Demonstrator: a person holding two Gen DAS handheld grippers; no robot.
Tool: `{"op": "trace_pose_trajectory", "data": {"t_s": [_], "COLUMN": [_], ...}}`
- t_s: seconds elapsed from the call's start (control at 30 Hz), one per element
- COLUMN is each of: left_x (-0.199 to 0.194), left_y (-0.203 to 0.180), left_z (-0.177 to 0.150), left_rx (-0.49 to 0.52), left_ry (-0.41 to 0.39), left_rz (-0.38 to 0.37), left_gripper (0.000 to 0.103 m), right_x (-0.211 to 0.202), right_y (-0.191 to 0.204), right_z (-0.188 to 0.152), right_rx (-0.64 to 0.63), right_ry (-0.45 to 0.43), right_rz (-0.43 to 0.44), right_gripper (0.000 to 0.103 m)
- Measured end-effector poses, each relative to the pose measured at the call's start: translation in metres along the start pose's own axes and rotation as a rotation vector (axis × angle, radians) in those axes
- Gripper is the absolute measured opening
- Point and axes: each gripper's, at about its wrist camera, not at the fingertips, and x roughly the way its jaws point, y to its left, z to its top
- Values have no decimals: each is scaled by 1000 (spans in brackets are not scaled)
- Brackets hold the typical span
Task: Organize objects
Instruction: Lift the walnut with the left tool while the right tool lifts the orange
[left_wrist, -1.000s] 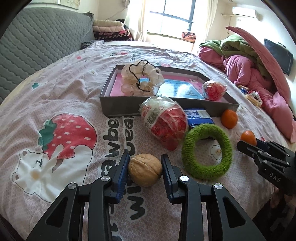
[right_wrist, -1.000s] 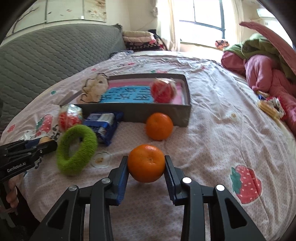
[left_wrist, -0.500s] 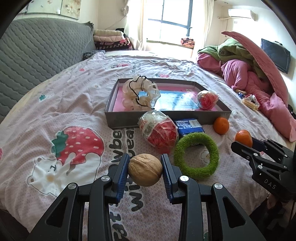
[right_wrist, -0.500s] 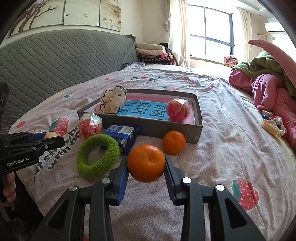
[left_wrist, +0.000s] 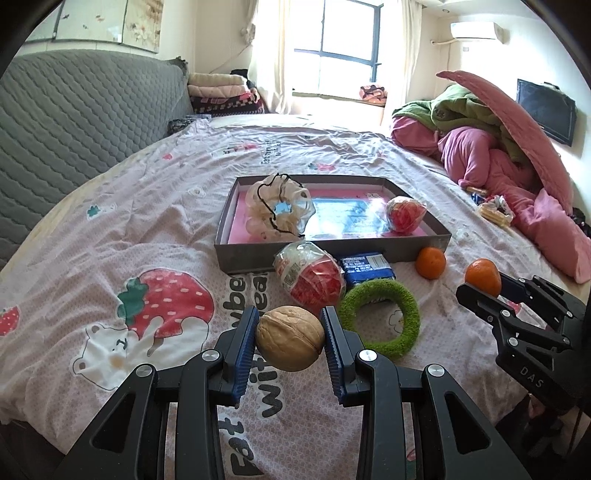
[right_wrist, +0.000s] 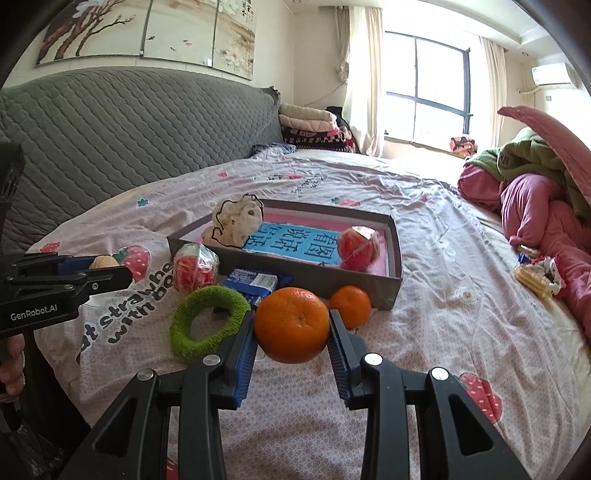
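Evidently two items are picked up at once: the left hand-held gripper (left_wrist: 290, 341) is clamped on a walnut (left_wrist: 290, 339), its blue pads pressing both sides, and the right hand-held gripper (right_wrist: 291, 332) grips an orange (right_wrist: 291, 325) the same way. Both are held clear above the bed (left_wrist: 147, 221), probably so they can be carried over the wall of the grey box (left_wrist: 325, 254) that lies ahead; that box looks like the collecting place, since a cream scrunchie (left_wrist: 279, 210) and a wrapped red ball (left_wrist: 405, 214) already sit inside it.

Just outside its near wall, waiting, are a bigger wrapped red ball (left_wrist: 310, 278), a blue packet (left_wrist: 365, 267), a green ring (left_wrist: 380, 317) and a second orange (left_wrist: 430, 262).

As for writing, the box's blue inner panel bears large Chinese characters, seen upside down in the right view. "GenRobot.AI" shows on the left gripper's side, "DAS" on the right one's. The bedsheet reads "strawbe…" and "with", partly covered. The packet's print is too small to read.
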Motion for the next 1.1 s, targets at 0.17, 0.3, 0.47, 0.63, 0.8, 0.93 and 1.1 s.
{"op": "trace_pose_trajectory", "data": {"t_s": [0.17,0.3,0.47,0.63,0.8,0.93,1.1], "left_x": [-7,-11,-13,-13,-12,-12,-7], "left_y": [-2,-3,-5,-4,-4,-5,-7], "left_z": [3,6,8,8,14,19,25], "left_rx": [-2,-6,-8,-19,-24,-24,-24], "left_ry": [-19,-30,-39,-30,-37,-53,-59], "left_rz": [5,6,5,-2,-3,-4,-9], "left_gripper": [35,35,35,35,35,35,35], "right_x": [-9,-13,-18,-20,-21,-20,-19], "right_y": [7,10,15,18,21,18,14], "right_z": [3,7,9,11,14,16,18], "right_rx": [-22,-24,-56,-72,-87,-69,-55], "right_ry": [-37,-58,-89,-97,-111,-112,-109], "right_rz": [14,33,23,21,14,20,18], "right_gripper": [37,37,37,37,37,37,37]}}
